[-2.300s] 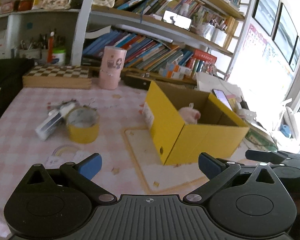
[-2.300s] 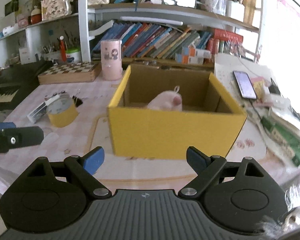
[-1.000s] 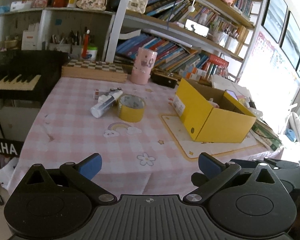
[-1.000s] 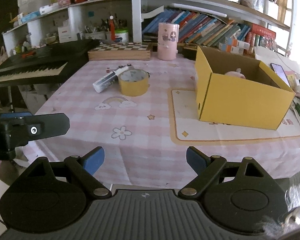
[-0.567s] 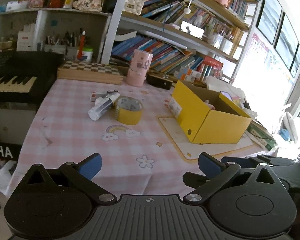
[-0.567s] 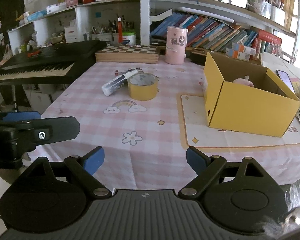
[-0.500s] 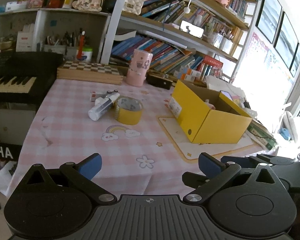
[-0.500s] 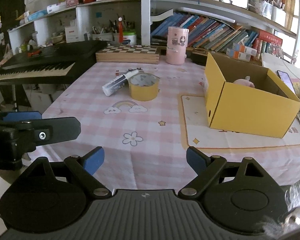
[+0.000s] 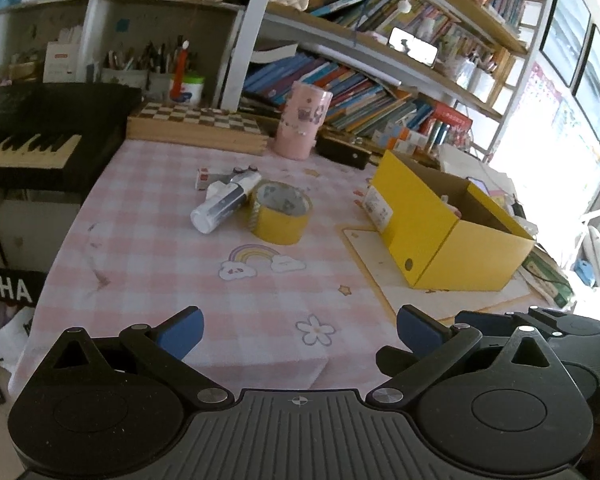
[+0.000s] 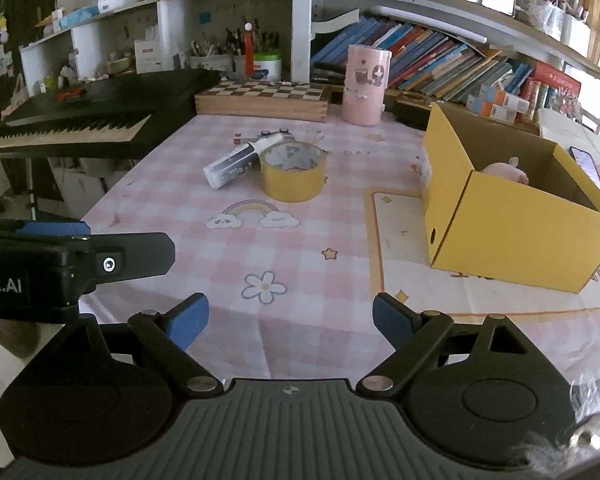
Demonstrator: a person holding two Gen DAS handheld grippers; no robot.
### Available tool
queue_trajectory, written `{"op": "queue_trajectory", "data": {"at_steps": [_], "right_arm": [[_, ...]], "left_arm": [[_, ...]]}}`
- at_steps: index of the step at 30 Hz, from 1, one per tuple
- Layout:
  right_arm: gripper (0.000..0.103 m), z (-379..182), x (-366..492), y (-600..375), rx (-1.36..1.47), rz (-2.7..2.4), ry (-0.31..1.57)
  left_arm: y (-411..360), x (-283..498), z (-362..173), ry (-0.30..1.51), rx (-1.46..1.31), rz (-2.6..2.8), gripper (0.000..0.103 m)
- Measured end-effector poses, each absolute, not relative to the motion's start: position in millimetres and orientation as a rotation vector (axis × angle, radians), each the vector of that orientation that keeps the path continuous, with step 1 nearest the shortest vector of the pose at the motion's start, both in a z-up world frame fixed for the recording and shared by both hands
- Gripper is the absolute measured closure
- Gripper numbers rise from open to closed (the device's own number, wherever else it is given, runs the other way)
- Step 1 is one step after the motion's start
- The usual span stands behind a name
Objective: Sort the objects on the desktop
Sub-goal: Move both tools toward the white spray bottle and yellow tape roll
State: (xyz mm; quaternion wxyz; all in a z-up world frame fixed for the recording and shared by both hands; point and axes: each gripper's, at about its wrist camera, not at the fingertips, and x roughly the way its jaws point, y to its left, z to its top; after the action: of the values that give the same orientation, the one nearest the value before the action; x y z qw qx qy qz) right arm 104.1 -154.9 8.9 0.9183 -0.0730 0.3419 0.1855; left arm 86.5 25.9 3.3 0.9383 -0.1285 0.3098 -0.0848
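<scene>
A yellow tape roll point(image 9: 281, 213) point(image 10: 293, 177) lies mid-table on the pink checked cloth, touching a white tube point(image 9: 225, 207) point(image 10: 240, 158) on its left. Small bits point(image 9: 204, 178) lie behind the tube. To the right stands an open yellow box point(image 9: 440, 232) point(image 10: 512, 216) with a pink soft toy point(image 10: 504, 172) inside. My left gripper point(image 9: 300, 330) hangs open and empty over the table's near edge. My right gripper point(image 10: 290, 320) is likewise open and empty, well short of the tape. In the right wrist view the left gripper's body point(image 10: 72, 260) shows at the left.
A pink cylinder cup point(image 9: 302, 126) point(image 10: 365, 84) and a wooden chessboard box point(image 9: 198, 126) point(image 10: 262, 100) stand at the table's back. A black keyboard point(image 9: 32, 136) point(image 10: 92, 116) sits to the left. Bookshelves rise behind. A phone point(image 10: 584, 160) and papers lie right of the box.
Both grippers have edged forward toward the table, so the tape, tube and box look slightly larger. Before that they drew far back from the box. Jaws stayed open.
</scene>
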Motion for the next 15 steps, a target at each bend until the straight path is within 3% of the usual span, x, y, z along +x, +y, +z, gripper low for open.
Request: {"op": "queue_trajectory", "data": {"at_steps": [15], "right_arm": [[0.014, 0, 184, -149, -0.176, 0.455, 0.747]], "left_arm": [[29, 155, -10, 0.68, -0.351, -0.167, 0.0]]}}
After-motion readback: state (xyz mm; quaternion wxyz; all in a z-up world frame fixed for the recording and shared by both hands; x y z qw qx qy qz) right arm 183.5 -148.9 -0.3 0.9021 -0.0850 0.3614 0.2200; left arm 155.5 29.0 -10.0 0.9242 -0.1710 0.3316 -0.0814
